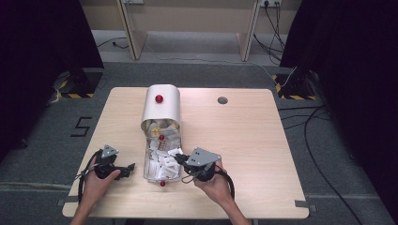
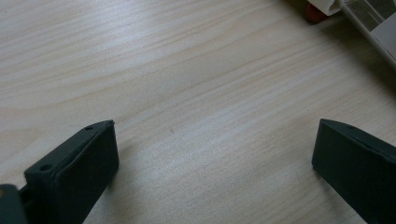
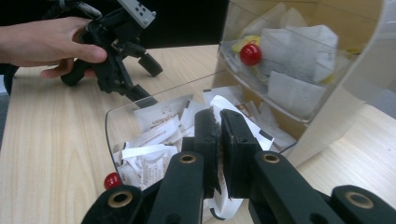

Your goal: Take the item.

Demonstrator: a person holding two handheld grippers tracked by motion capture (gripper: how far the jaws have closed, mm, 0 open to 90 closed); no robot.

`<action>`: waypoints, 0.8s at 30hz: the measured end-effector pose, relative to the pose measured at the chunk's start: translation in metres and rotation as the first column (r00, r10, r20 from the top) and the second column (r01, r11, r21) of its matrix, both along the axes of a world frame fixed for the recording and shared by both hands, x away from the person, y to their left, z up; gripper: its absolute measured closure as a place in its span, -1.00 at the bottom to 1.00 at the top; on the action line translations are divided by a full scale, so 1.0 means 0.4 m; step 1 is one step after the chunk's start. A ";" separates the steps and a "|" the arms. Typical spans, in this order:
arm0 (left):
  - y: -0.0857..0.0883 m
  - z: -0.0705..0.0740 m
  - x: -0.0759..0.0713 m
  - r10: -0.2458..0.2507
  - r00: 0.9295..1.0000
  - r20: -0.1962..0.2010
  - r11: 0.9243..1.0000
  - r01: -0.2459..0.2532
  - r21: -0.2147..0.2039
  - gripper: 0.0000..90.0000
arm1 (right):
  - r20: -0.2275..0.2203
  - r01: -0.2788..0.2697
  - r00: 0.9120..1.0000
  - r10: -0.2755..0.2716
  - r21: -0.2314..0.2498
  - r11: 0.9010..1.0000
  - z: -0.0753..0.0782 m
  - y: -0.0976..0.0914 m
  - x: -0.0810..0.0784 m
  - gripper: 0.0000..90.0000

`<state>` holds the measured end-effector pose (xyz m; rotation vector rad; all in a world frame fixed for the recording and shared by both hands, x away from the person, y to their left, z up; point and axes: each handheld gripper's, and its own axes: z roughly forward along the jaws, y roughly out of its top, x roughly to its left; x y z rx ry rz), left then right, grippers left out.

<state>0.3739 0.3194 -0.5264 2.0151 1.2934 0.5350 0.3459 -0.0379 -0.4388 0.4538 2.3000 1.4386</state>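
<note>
A clear drawer (image 1: 151, 172) stands pulled out of a white rounded cabinet (image 1: 162, 107) and holds several white sachets (image 1: 162, 161). In the right gripper view, my right gripper (image 3: 220, 114) is over the drawer (image 3: 109, 126), its jaws shut on a white sachet (image 3: 227, 207) that shows between them. From the high view, the right gripper (image 1: 179, 158) reaches in from the drawer's right side. My left gripper (image 1: 130, 169) rests on the table left of the drawer. Its jaws stand wide open (image 2: 212, 140) over bare wood.
The cabinet has a red knob (image 1: 159, 99) on top, and the drawer has one at its front (image 1: 162, 183). An upper drawer with a red knob (image 3: 250, 54) holds more sachets. A dark round hole (image 1: 222, 100) marks the far table.
</note>
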 end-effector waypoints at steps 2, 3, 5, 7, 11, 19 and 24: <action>0.000 0.000 0.000 0.000 1.000 0.000 1.000 0.000 0.000 -1.00 | 0.003 0.004 1.000 -0.004 0.004 1.000 0.001 -0.003 0.001 0.91; 0.000 0.000 0.000 0.000 1.000 0.000 1.000 0.000 0.000 -1.00 | 0.004 0.012 1.000 -0.012 0.006 1.000 0.004 -0.012 0.004 0.91; 0.000 0.000 0.000 0.000 1.000 0.000 1.000 0.000 0.000 -1.00 | 0.006 0.017 1.000 -0.017 0.009 1.000 0.006 -0.017 0.005 0.91; 0.000 0.000 0.000 0.000 1.000 0.000 1.000 0.000 0.001 -1.00 | 0.010 0.033 0.999 -0.034 0.021 0.999 0.014 -0.035 0.008 0.91; 0.000 0.000 0.000 0.000 1.000 0.000 1.000 0.000 0.000 -1.00 | 0.020 0.057 0.998 -0.058 0.028 0.998 0.025 -0.061 0.012 0.91; 0.000 0.000 0.000 0.000 1.000 0.000 1.000 0.000 0.000 -1.00 | 0.023 0.104 0.994 -0.105 0.040 0.994 0.031 -0.105 0.025 0.91; 0.000 0.000 0.000 0.000 1.000 0.000 1.000 0.000 0.000 -1.00 | 0.021 0.119 0.993 -0.120 0.041 0.992 0.030 -0.118 0.030 0.91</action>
